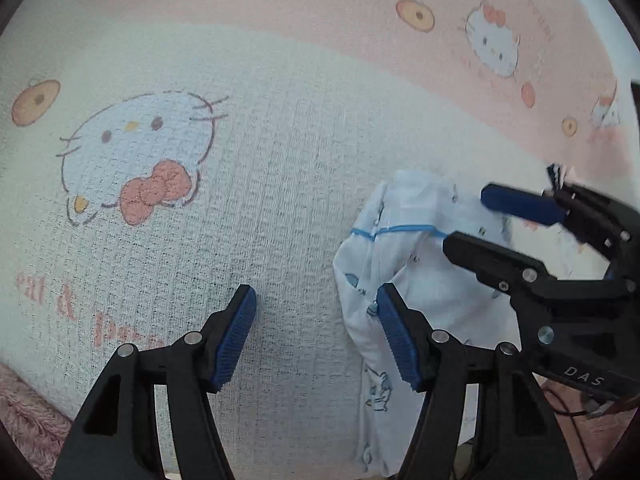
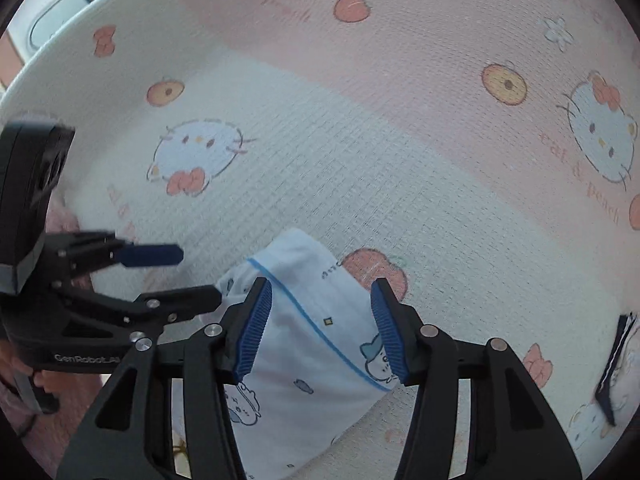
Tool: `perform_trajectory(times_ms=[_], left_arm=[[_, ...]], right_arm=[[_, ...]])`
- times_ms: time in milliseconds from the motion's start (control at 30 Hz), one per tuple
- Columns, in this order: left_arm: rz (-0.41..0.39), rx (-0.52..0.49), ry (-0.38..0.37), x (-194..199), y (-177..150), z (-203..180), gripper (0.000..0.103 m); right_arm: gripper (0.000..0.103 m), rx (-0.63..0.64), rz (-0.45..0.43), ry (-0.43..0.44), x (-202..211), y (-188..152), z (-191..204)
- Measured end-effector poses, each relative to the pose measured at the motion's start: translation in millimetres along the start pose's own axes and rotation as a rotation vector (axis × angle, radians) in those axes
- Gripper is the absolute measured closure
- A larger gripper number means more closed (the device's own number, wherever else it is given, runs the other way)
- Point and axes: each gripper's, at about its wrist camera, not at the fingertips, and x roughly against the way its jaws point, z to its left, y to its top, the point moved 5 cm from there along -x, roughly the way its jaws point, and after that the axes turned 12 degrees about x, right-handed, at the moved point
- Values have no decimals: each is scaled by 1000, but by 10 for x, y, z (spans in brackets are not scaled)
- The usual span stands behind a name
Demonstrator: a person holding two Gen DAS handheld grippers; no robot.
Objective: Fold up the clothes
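My left gripper (image 1: 316, 336) is spread wide with nothing between its pads, hanging over bare blanket, and the garment (image 1: 404, 264), a white piece with small cartoon prints and a thin blue line, lies bunched just off my right finger. My right gripper (image 2: 322, 330) is also spread and empty, poised over that same garment (image 2: 316, 344), which sits between and just beyond its fingers. The step, as I judge it, is to take hold of the bundle and open it flat before any fold, so I would pinch one layer at the blue-trimmed edge with the right and find a matching corner with the left, not a thick wad. My two grippers are close together here, so I should draw them apart sideways to avoid knocking fingers. The cat-print blanket (image 1: 280, 160) gives plenty of open room ahead and to my left; its edge lies close behind, where part of the garment droops over, and a dark-edged item (image 2: 616, 364) lies off to my far right.
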Motion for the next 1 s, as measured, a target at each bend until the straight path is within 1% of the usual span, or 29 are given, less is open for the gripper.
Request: perform_trajectory(times_ms=[33, 67, 200, 267, 300, 333, 367, 400, 467, 500, 533, 600, 667, 700, 733, 800, 833, 933, 967, 1000], left_arm=[[-1, -26, 15, 4, -13, -8, 42], [-5, -52, 29, 16, -29, -21, 42], [14, -77, 24, 12, -54, -39, 42], [15, -98, 36, -8, -51, -65, 42], [14, -111, 46, -22, -51, -79, 42], [10, -129, 60, -35, -53, -102, 42], [5, -144, 74, -45, -54, -123, 42], [1, -153, 81, -48, -50, -140, 42], [3, -116, 51, -25, 5, -115, 42], [7, -66, 12, 60, 6, 16, 42], [12, -13, -30, 153, 5, 160, 42], [-3, 59, -90, 236, 128, 236, 42], [-9, 67, -137, 305, 232, 204, 42], [-2, 54, -158, 317, 271, 155, 42], [9, 28, -164, 300, 307, 91, 42], [41, -59, -111, 195, 327, -27, 42], [58, -110, -64, 105, 344, -73, 42], [97, -322, 48, -19, 278, -176, 42], [88, -372, 91, -24, 285, -182, 41], [70, -407, 143, -34, 304, -145, 41]], right_arm=[[50, 26, 10, -8, -54, 13, 34], [50, 44, 10, -3, -106, 21, 66], [49, 99, 19, 35, -288, 135, 157], [50, 124, 27, 59, -387, 191, 200], [51, 126, 39, 57, -462, 202, 191], [50, 123, 55, 51, -543, 210, 173], [45, 121, 71, 45, -625, 217, 154], [43, 81, 64, 54, -635, 217, 107], [43, -25, 36, 83, -610, 215, -7], [43, -78, 21, 97, -597, 215, -64], [44, -133, -15, 99, -506, 201, -127], [45, -246, -90, 100, -263, 132, -253], [45, -364, -146, 113, -5, 10, -372], [45, -397, -159, 119, 94, -66, -395], [45, -411, -157, 118, 159, -150, -382], [44, -393, -129, 118, 215, -305, -273], [44, -375, -111, 118, 223, -384, -197], [44, -299, -39, 122, 73, -555, 106], [44, -266, -5, 109, 4, -606, 195], [44, -228, 24, 78, -46, -663, 254]])
